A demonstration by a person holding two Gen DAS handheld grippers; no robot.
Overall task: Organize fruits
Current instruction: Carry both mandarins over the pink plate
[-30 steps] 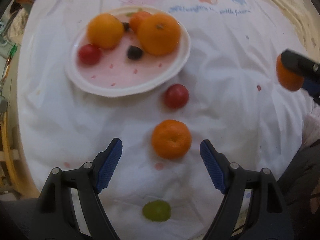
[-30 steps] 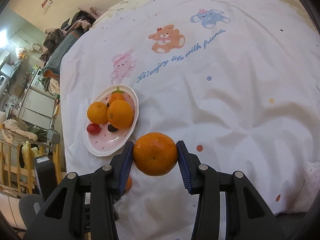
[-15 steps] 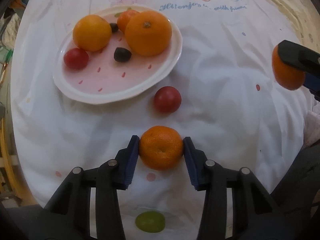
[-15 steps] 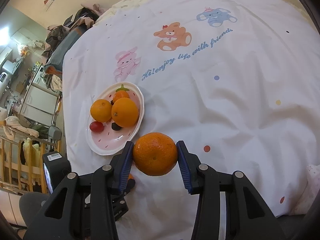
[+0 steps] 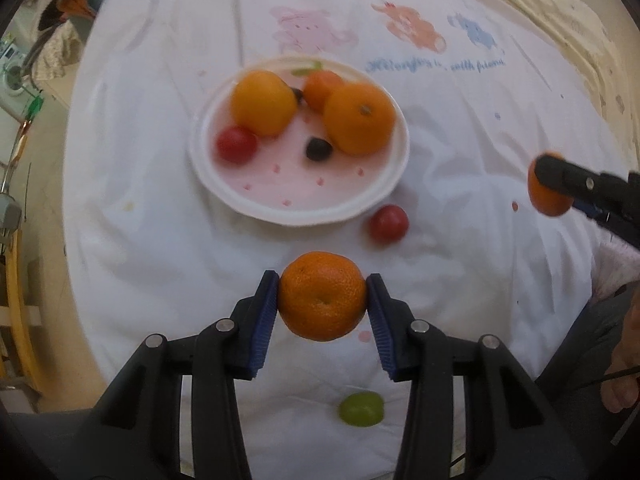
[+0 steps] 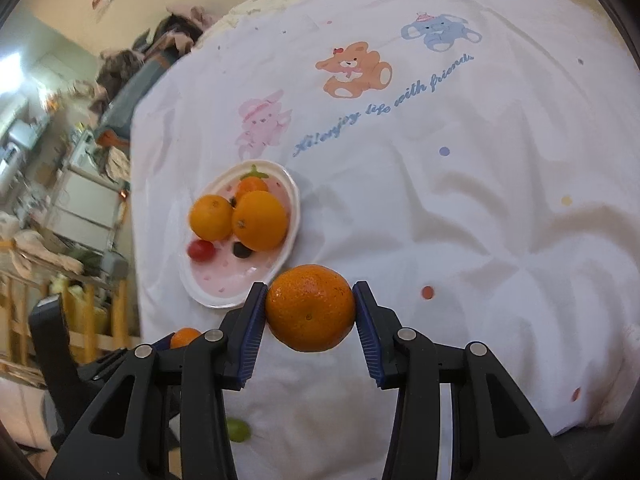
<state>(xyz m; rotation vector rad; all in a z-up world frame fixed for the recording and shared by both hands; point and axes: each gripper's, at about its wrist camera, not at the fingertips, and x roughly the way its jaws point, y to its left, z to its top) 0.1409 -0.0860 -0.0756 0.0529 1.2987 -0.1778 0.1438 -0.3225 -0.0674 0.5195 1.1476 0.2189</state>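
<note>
My left gripper is shut on a tangerine and holds it above the white sheet, in front of the pink plate. The plate holds two oranges, a small orange fruit, a red cherry tomato and a dark grape. A loose red tomato lies just right of the plate, and a green grape lies near me. My right gripper is shut on another tangerine, held in the air right of the plate; it also shows in the left wrist view.
The white bedsheet has cartoon animals and blue writing at the far side. A wooden rail and cluttered furniture stand off the left edge. The green grape shows below my right gripper.
My left gripper closed on the tangerine and lifted it off the sheet. My right gripper kept hold of its tangerine and shifted a little.
</note>
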